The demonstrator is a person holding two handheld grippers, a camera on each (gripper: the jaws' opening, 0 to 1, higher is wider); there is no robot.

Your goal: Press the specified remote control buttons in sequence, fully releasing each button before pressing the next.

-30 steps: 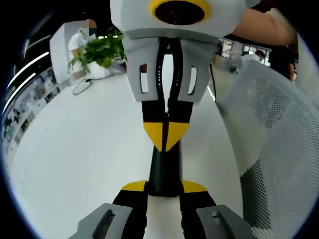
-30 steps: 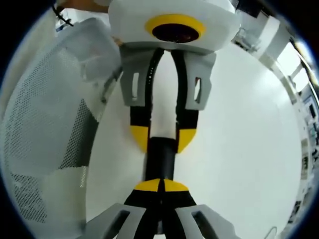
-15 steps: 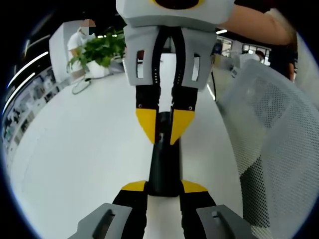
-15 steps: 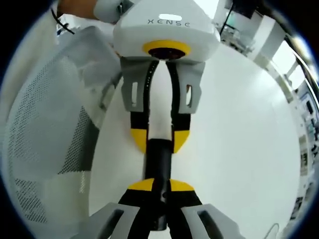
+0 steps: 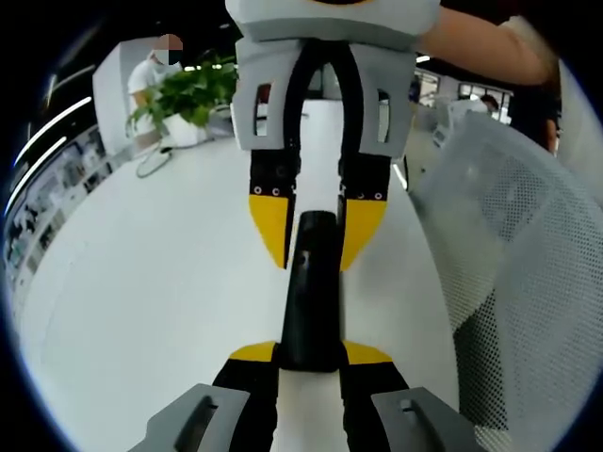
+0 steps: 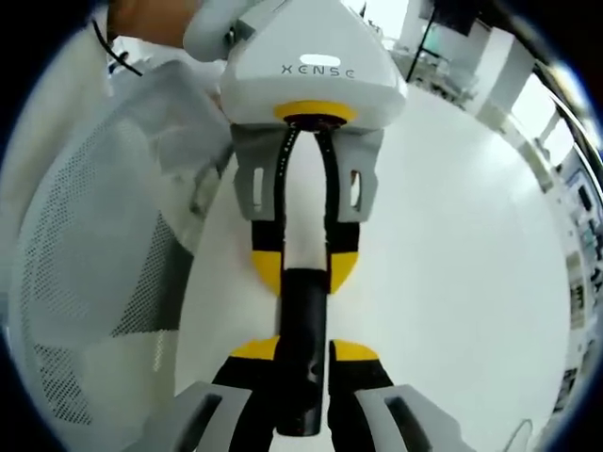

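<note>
- I am seeing the left gripper (image 5: 311, 350) clamping the near end of the black remote control (image 5: 311, 292) in the left gripper view, yellow tips pressing on both its sides.
- The remote is stretching lengthwise over the white table (image 5: 141, 301).
- The right gripper (image 5: 317, 231) is facing me there, its jaws spread, one yellow tip on either side of the remote's far end.
- In the right gripper view my right gripper (image 6: 303, 350) is straddling the remote (image 6: 305, 348), and I cannot tell whether the tips are touching it.
- A white mesh chair back (image 5: 513, 273) is standing beside the table, a potted plant (image 5: 188, 94) beyond.
</note>
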